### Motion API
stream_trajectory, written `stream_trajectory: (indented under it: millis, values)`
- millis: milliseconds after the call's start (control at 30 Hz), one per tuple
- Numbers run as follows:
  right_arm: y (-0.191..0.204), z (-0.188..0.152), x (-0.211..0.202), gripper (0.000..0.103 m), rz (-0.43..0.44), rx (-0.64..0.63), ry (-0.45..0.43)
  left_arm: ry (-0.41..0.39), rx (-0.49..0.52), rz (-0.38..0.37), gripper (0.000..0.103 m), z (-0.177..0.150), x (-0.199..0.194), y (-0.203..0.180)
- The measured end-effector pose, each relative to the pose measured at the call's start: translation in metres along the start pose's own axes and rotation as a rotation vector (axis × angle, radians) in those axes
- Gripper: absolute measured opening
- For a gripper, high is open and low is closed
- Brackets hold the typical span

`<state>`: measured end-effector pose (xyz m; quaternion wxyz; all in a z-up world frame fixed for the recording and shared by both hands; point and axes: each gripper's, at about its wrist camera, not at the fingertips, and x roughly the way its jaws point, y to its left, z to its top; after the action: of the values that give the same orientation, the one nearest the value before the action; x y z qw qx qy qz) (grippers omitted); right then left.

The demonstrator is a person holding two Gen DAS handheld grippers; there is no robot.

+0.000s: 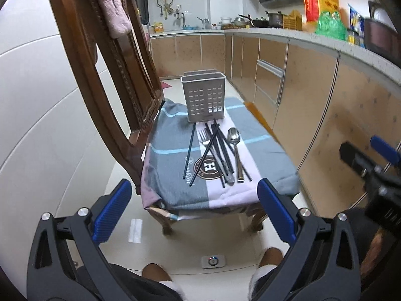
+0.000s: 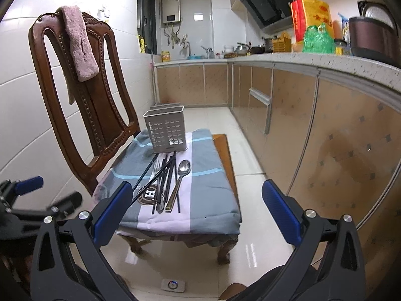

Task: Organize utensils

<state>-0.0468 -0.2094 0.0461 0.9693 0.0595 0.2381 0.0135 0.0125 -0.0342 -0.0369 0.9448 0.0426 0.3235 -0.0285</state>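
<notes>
Utensils heaped on a chair seat, on a grey, lilac and blue-striped cloth [image 1: 175,175] bearing a round brown "H" emblem. One spoon [image 1: 235,148], steel, bowl toward the holder, handle darker at the near end, lying at the right edge of the heap. One fork [image 1: 205,135], steel, tines toward the holder, half buried under the sticks. Black chopsticks [image 1: 220,150] crossing one another in a loose fan; exact number hard to tell, roughly six or seven, one [image 1: 189,148] lying apart to the left of the rest. One holder [image 1: 204,97], grey plastic, upright, walls pierced with rows of rectangular slots, standing on the far end of the cloth just beyond the tips of the sticks; divided inside, though the compartments cannot be made out.

One wooden chair [image 2: 95,115], carved back, with one pink towel [image 2: 80,42] draped over its top rail.

Two claws, both hovering short of the seat, touching nothing: left gripper [image 1: 194,210] spread wide with blue pads, empty; right gripper [image 2: 198,215] likewise spread wide and empty.
</notes>
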Motion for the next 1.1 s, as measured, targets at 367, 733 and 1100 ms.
stream_trajectory:
  millis: [367, 733, 1100]
  values:
    - [-0.021, -0.006, 0.051, 0.101, 0.091, 0.035, 0.075, 0.04, -0.023, -0.097, 0.099, 0.001, 0.046, -0.001]
    - [-0.035, 0.045, 0.134, 0.101, 0.232, 0.094, 0.116, 0.072, -0.034, -0.06, 0.099, 0.065, 0.112, 0.018]
    - [-0.052, 0.061, 0.304, 0.067, 0.481, 0.169, 0.382, 0.27, -0.021, -0.063, 0.098, 0.134, 0.278, 0.029]
